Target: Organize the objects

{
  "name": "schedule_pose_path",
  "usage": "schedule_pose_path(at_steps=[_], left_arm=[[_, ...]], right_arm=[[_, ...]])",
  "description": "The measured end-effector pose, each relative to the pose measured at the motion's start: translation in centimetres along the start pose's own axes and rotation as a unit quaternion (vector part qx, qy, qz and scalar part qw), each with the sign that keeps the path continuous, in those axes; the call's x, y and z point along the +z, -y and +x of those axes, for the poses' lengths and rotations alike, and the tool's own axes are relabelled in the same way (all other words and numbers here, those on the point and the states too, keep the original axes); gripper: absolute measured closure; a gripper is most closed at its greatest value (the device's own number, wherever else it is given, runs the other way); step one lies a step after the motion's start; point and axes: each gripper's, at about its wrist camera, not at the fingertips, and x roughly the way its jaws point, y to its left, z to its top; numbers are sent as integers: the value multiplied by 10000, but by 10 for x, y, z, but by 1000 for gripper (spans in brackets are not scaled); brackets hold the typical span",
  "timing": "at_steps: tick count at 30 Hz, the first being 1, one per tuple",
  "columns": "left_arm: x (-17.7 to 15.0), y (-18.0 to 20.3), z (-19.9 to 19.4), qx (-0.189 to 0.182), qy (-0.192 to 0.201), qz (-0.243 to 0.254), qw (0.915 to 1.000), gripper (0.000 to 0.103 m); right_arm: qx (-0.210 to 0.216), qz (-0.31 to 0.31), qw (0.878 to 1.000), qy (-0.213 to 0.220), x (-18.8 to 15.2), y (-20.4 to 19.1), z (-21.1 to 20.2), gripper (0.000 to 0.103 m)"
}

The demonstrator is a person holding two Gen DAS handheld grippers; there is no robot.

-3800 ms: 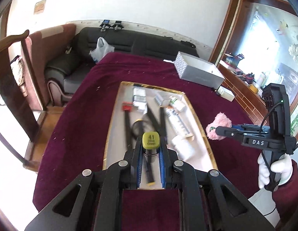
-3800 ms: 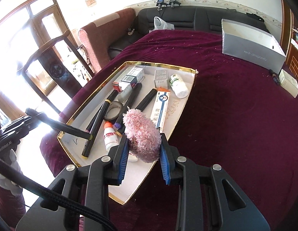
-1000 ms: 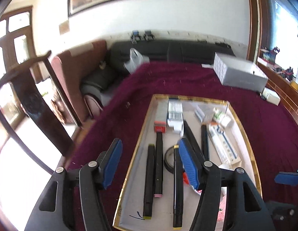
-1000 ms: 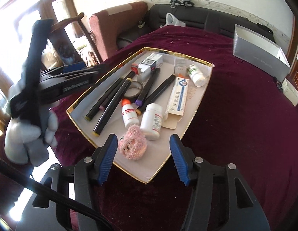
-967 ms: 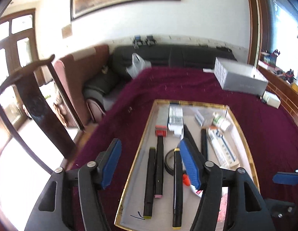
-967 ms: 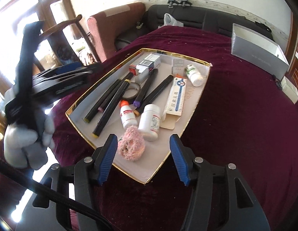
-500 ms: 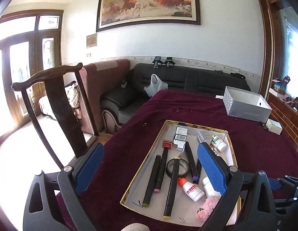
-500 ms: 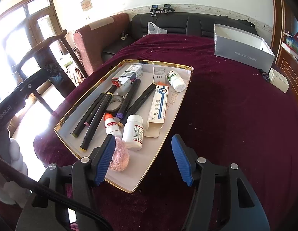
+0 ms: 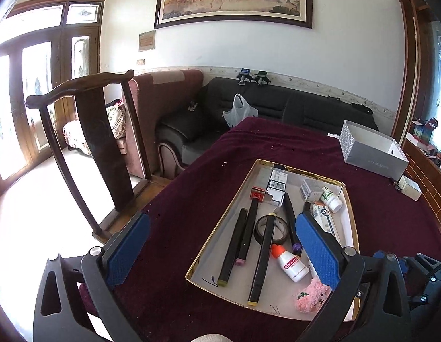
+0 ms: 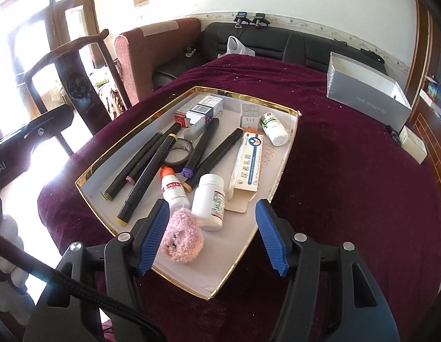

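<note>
A gold-rimmed white tray point(image 9: 213, 236) point(image 10: 274, 182) lies on the maroon tablecloth. It holds several black markers point(image 9: 261, 256) point(image 10: 143, 182), a tape roll point(image 9: 280, 229), a dropper bottle point(image 9: 290, 263) point(image 10: 173, 189), a white pill bottle point(image 10: 210, 205), boxes, and a pink plush toy point(image 9: 310, 297) point(image 10: 182, 239) at its near end. My left gripper point(image 9: 220, 253) is open and empty, raised above the tray's near left. My right gripper point(image 10: 210, 238) is open and empty, just over the tray's near end, with the plush toy beside its left finger.
An open grey box point(image 9: 371, 152) point(image 10: 365, 91) stands at the table's far right, a small white box point(image 10: 414, 142) nearer. A dark wooden chair point(image 9: 92, 148) stands left of the table. A black sofa point(image 9: 277, 111) runs behind it.
Both grippers let go: the marker and the pink plush toy now lie in the tray. Both grippers opened and drew back and up from the tray.
</note>
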Motion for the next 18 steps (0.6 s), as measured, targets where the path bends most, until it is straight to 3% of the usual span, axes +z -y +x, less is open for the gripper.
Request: schedule_pose_path(at_steps=[18], left_arm=[[-12, -10, 8, 54, -220, -47, 9997, 3]], right_arm=[[95, -324, 9990, -277, 4, -32, 25, 37]])
